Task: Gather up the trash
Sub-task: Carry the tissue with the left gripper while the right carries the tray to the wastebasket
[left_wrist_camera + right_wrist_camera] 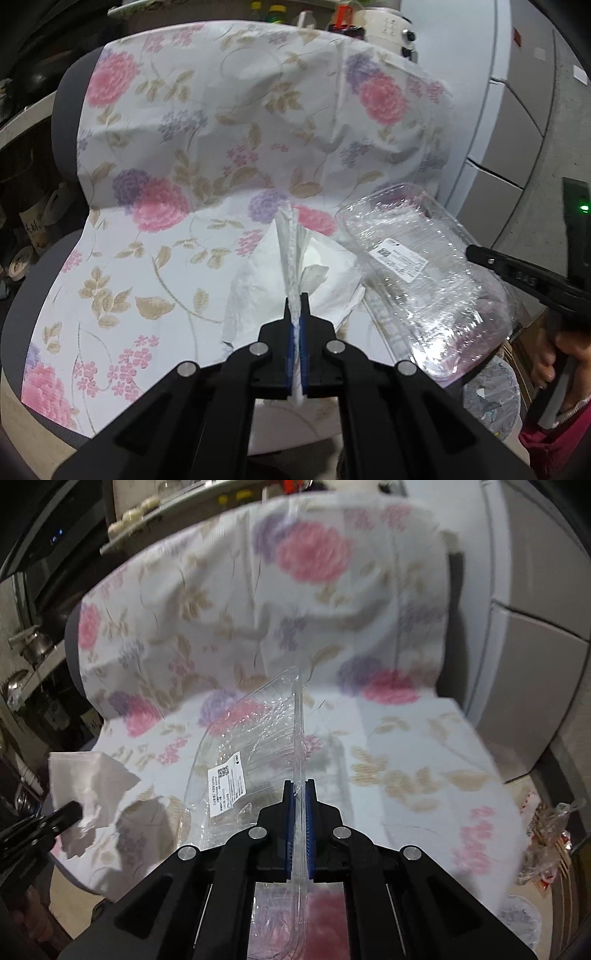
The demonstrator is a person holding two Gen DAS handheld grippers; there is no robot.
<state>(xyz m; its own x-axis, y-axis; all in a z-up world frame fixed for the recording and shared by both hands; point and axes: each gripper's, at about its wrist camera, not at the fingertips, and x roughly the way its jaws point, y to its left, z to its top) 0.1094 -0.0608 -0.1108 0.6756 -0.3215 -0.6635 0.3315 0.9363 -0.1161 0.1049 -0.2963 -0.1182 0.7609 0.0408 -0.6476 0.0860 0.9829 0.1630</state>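
My left gripper (295, 299) is shut on a crumpled white tissue (284, 273) and holds it above a chair seat covered by a floral cloth (155, 229). The tissue also shows in the right wrist view (86, 779), with the left gripper's fingers (68, 814) on it. My right gripper (300, 786) is shut on the rim of a clear plastic clamshell container (243, 753) with a white label. The container also shows in the left wrist view (417, 269), where a finger of the right gripper (491, 260) reaches it from the right.
The floral cloth drapes the chair's back (258, 110) and seat. A grey cabinet (517, 110) stands to the right. Cluttered shelves (29, 221) are on the left. A bag of trash (546, 834) lies on the floor at right, beside the chair.
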